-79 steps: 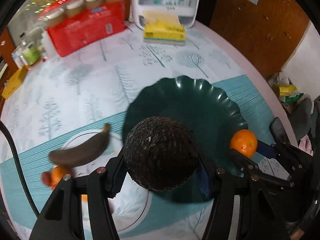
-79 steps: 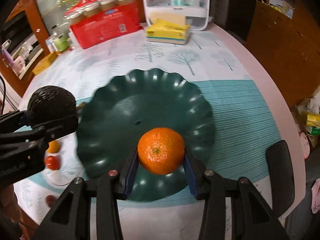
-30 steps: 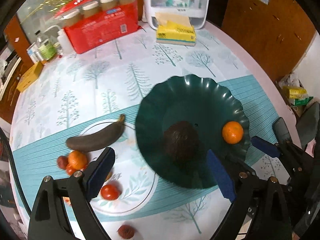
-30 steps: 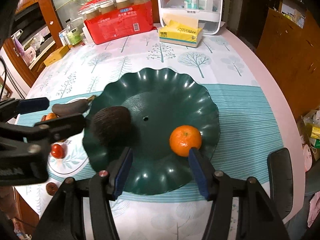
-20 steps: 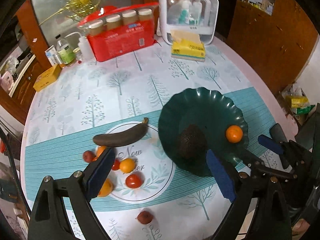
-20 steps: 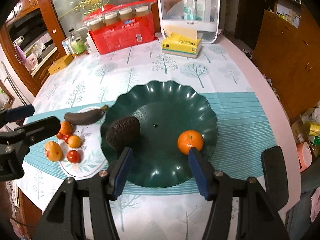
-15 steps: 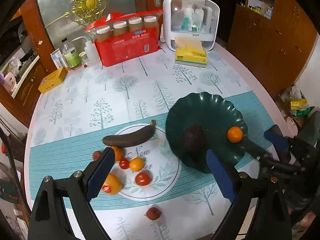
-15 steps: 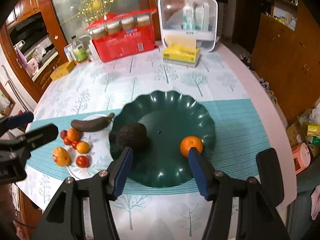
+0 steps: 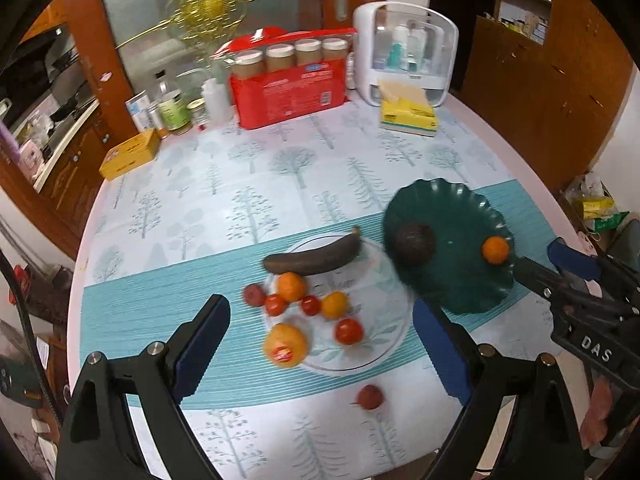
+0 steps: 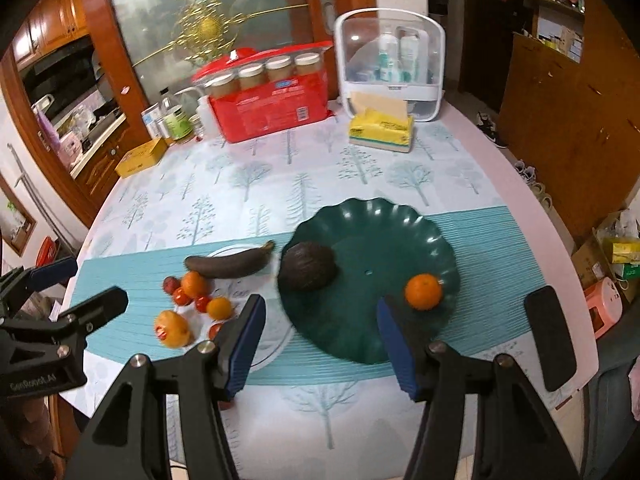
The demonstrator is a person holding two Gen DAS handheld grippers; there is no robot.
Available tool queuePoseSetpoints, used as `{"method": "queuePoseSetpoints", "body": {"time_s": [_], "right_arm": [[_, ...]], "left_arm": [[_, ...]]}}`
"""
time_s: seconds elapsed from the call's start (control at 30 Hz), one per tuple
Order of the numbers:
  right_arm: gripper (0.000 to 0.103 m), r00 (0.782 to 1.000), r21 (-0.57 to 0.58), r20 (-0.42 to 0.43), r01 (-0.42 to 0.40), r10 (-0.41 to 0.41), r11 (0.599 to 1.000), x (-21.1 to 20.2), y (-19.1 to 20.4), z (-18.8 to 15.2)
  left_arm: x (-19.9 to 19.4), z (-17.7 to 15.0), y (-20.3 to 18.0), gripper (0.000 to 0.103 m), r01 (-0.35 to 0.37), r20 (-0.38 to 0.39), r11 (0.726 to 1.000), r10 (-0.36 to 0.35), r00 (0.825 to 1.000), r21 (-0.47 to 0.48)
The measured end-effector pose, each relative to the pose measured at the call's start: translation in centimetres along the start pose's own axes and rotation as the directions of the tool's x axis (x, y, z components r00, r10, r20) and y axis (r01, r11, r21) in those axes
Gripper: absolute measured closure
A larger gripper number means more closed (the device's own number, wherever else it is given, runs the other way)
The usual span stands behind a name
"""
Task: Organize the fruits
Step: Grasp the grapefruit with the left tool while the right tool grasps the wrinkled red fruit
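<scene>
- dark green scalloped plate (image 10: 400,220) sits on the teal striped band of the tabletop (image 10: 280,184), toward 3 o'clock of the fruit cluster in the right wrist view.
- on that plate a dark, rough-skinned avocado (image 10: 307,266) lies at its 9 o'clock edge and a small orange (image 10: 423,291) at about 4 o'clock; the two are well apart.
- just beside the green plate, at its 9 o'clock, a clear glass plate (image 9: 384,320) carries the other fruit: a blackened banana (image 9: 314,258) along its 12 o'clock rim, two small oranges, several small red fruits, and a larger orange fruit with a red sticker (image 9: 285,345) near 7 o'clock.
- one small red fruit (image 9: 370,397) lies alone on the tabletop, off the glass plate at its 6 o'clock.
- left tool (image 9: 320,344) hangs above the glass plate, its blue pads spread wide with nothing between them.
- right tool (image 10: 320,340) hangs above the near edge of the green plate, pads apart and pinching nothing.
- at the far 12 o'clock end of the tabletop stand a red pack of jars (image 9: 288,88), a yellow tissue pack (image 9: 408,116) and a white box with a clear front (image 9: 404,52).
</scene>
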State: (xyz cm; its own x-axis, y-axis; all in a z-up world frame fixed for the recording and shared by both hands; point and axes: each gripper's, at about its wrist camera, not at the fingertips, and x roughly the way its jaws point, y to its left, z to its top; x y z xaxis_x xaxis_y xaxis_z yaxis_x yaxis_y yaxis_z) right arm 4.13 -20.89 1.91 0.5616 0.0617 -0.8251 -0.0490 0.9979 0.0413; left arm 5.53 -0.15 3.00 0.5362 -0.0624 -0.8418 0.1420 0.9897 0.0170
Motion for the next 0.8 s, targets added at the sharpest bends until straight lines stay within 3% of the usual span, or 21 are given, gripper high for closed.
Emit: {"method": "queuePoseSetpoints", "body": {"time_s": [0.4, 0.6, 0.8], "right_arm": [[0.045, 0.995, -0.071, -0.099, -0.039, 0.032, 0.997, 3.0, 7.1, -3.5], [0.045, 0.985, -0.068, -0.167, -0.047, 0.035, 0.997, 5.6, 8.8, -5.7], [0.045, 0.965, -0.025, -0.252, -0.077, 0.068, 0.997, 8.6, 9.5, -8.6]], "left_arm": [[4.2, -4.1, 8.1, 0.011, -0.008, -0.137, 0.997, -0.003, 0.991, -0.075], [7.2, -5.8, 8.5, 0.011, 0.045, -0.202, 0.999, -0.050, 0.978, -0.030], [11.5, -6.9, 7.7, 0.012, 0.115, -0.293, 0.993, -0.117, 0.949, -0.025]]}}
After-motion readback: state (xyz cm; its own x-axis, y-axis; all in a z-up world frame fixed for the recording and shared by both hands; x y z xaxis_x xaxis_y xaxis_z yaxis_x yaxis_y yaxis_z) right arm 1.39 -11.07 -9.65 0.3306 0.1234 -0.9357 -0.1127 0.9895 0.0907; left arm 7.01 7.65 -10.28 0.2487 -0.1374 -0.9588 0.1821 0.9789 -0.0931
